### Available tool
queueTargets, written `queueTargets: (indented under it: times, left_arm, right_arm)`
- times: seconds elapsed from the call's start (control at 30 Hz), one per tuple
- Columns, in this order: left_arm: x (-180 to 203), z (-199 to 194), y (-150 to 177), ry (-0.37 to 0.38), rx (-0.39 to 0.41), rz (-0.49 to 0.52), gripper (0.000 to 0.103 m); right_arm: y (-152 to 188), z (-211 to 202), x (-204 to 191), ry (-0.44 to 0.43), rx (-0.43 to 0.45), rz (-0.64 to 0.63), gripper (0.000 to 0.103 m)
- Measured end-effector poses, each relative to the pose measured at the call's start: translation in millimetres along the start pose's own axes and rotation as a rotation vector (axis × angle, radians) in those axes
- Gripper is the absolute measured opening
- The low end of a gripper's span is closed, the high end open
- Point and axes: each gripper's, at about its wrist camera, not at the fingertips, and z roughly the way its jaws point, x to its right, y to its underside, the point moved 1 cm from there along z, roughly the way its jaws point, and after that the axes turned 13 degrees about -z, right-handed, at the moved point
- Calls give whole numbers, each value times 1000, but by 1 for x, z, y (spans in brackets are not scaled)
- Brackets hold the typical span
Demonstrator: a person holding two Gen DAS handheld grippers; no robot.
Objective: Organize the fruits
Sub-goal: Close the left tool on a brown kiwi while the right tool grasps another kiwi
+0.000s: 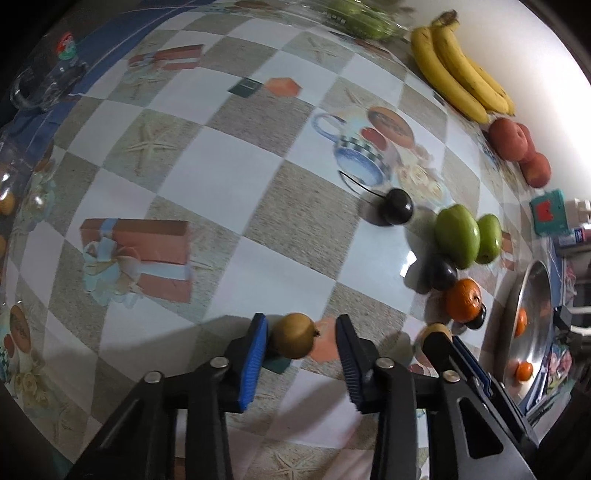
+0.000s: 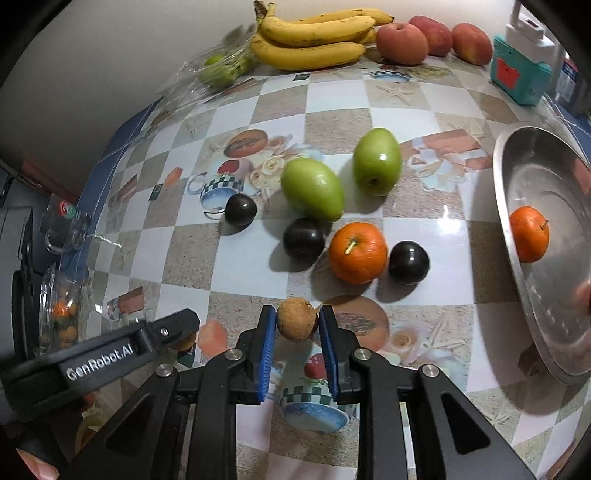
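**A:** Your right gripper is clenched on a small brown fruit; both blue fingers press its flanks just above the bench. It looks round, matte and rough-skinned, with a little nub on top. I'd judge it light and fairly firm, with a thin shell that could crack if you squeeze harder. You have it across the widest part, which seems the right place.

**B:** And the left gripper?

**A:** Your left fingers bracket a second small fruit, smoother and olive-brown with a tiny pointed tip. The left pad touches it; the right one stands off with a visible gap, so you have not gripped it yet. It sits on the bench between the fingers. Being round, it may roll away when the far pad arrives, so close evenly on its middle.

**B:** What else waits?

**A:** Ahead of you lie two glossy green fruits, three dark plums and an orange touching one plum, all smooth and probably slippery. Another orange already sits in the steel bowl at the right. Bananas and red apples lie by the wall. A glass container at the left edge holds small orange fruits.
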Motion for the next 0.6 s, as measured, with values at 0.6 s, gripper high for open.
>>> queueTargets:
  times: [0.6]
  left_arm:
    - [5,-10,3,19,56,2,28]
  right_arm:
    - [1,-16,0,-22,24,-10,25]
